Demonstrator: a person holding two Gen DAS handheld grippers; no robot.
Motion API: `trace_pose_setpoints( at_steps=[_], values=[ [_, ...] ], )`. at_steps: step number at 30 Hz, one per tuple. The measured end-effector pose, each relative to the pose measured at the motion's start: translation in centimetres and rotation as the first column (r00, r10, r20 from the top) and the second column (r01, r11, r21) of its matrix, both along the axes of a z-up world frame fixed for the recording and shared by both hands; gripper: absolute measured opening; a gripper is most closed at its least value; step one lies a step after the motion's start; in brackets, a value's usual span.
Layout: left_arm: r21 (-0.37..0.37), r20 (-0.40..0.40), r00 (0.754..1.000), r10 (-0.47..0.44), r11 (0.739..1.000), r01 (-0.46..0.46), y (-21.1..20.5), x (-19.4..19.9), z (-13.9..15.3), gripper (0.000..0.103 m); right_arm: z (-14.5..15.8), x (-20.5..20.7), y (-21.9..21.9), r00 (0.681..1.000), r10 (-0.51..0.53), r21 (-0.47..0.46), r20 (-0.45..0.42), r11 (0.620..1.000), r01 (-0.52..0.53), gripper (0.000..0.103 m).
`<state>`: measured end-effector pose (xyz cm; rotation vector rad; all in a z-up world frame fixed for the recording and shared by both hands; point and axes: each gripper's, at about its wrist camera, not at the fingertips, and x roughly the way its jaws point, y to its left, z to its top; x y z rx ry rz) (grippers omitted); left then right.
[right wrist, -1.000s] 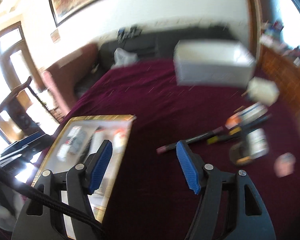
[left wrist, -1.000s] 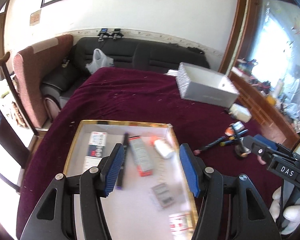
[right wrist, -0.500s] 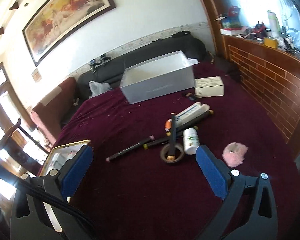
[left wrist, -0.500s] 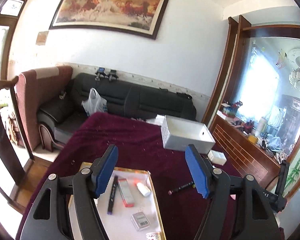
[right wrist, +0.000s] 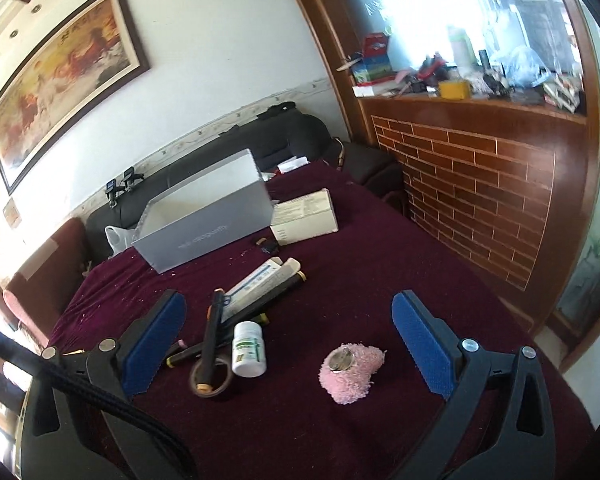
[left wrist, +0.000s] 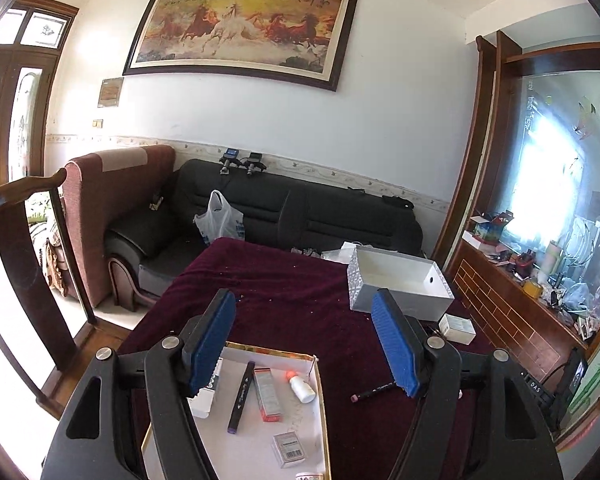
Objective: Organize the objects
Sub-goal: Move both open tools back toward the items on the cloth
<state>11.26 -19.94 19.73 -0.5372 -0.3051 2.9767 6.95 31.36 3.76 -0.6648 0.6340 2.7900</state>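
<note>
My left gripper (left wrist: 306,340) is open and empty, held above a white gold-rimmed tray (left wrist: 318,400). The tray holds a black marker (left wrist: 242,396), a red-ended box (left wrist: 267,394), a small white bottle (left wrist: 302,387) and a barcode packet (left wrist: 288,449). My right gripper (right wrist: 290,344) is open and empty above loose items on the maroon cloth: a white pill bottle (right wrist: 249,349), a tape ring (right wrist: 212,378), a pink fluffy pad (right wrist: 350,366), pens (right wrist: 212,332) and a tube (right wrist: 256,284).
A silver open box (left wrist: 398,284) (right wrist: 204,220) stands at the table's far side with a small white carton (right wrist: 306,216) beside it. A dark pen (left wrist: 374,391) lies right of the tray. A black sofa (left wrist: 300,208) and a brick-fronted counter (right wrist: 480,176) border the table.
Both grippers have risen and tilted up, away from the table. The left view now takes in the wall and painting. The right gripper swung right, over the loose items. Both stayed open.
</note>
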Motion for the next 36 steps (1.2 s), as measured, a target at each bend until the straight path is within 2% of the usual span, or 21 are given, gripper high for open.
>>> trace_pose_setpoints(
  at_steps=[6, 12, 16, 20, 25, 31, 36],
  values=[
    [0.001, 0.002, 1.000, 0.011, 1.000, -0.011, 1.6, -0.2, -0.4, 0.065, -2.4, 0.5, 2.1, 0.999, -0.036, -0.062, -0.003, 0.997, 0.036, 0.103],
    [0.016, 0.037, 0.999, -0.016, 1.000, 0.015, 3.0, -1.8, -1.4, 0.065, -2.8, 1.1, 3.3, 0.998, -0.059, -0.097, -0.009, 0.994, 0.058, 0.103],
    [0.014, 0.131, 0.988, -0.080, 0.997, 0.078, 5.6, -4.2, -3.7, 0.069, -2.8, 1.1, 3.2, 0.998, -0.062, -0.082, -0.010, 0.995, 0.061, 0.103],
    [-0.057, 0.268, 0.951, -0.156, 0.983, 0.177, 10.7, -7.8, -7.6, 0.069, -3.1, 0.8, 3.2, 0.998, -0.068, -0.072, 0.010, 0.995, 0.068, 0.103],
    [-0.162, 0.369, 0.896, -0.245, 0.933, 0.322, 17.7, -12.1, -12.2, 0.069, -3.7, 0.6, 3.9, 0.997, -0.075, -0.099, 0.036, 0.992, 0.078, 0.103],
    [-0.353, 0.456, 0.864, -0.212, 0.848, 0.395, 23.2, -17.6, -17.4, 0.069, -4.0, 0.2, 4.1, 0.996, -0.064, -0.104, 0.057, 0.992, 0.070, 0.103],
    [-0.382, 0.521, 0.821, -0.234, 0.796, 0.470, 24.5, -19.0, -20.3, 0.069, -4.2, 0.0, 3.9, 0.996, -0.056, -0.098, 0.072, 0.993, 0.063, 0.103]
  ],
)
